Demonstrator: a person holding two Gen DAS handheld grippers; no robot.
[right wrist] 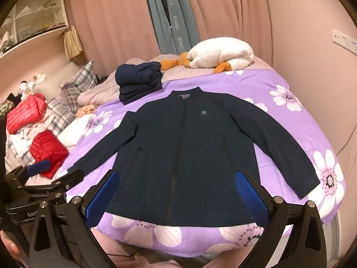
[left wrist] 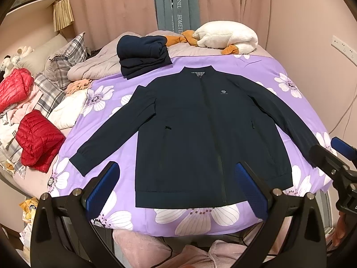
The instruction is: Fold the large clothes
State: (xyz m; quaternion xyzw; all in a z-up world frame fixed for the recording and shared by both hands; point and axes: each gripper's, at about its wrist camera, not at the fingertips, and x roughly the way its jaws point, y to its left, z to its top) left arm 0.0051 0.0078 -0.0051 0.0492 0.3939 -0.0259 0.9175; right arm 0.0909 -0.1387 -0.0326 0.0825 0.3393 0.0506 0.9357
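A dark navy zip jacket (left wrist: 200, 134) lies flat, front up, on a purple flowered bedspread (left wrist: 279, 76), sleeves spread out to both sides. It also shows in the right wrist view (right wrist: 185, 154). My left gripper (left wrist: 177, 185) is open and empty, held above the jacket's hem. My right gripper (right wrist: 177, 192) is open and empty, also above the hem. In the left wrist view the right gripper (left wrist: 330, 154) sits near the right sleeve cuff. In the right wrist view the left gripper (right wrist: 53, 174) sits near the left cuff.
A folded navy garment stack (left wrist: 142, 53) lies behind the collar. A white plush goose (left wrist: 225, 36) lies at the far edge. Red down jackets (left wrist: 38, 143), plaid pillows (left wrist: 67, 55) and loose clothes crowd the left. Pink curtains hang behind.
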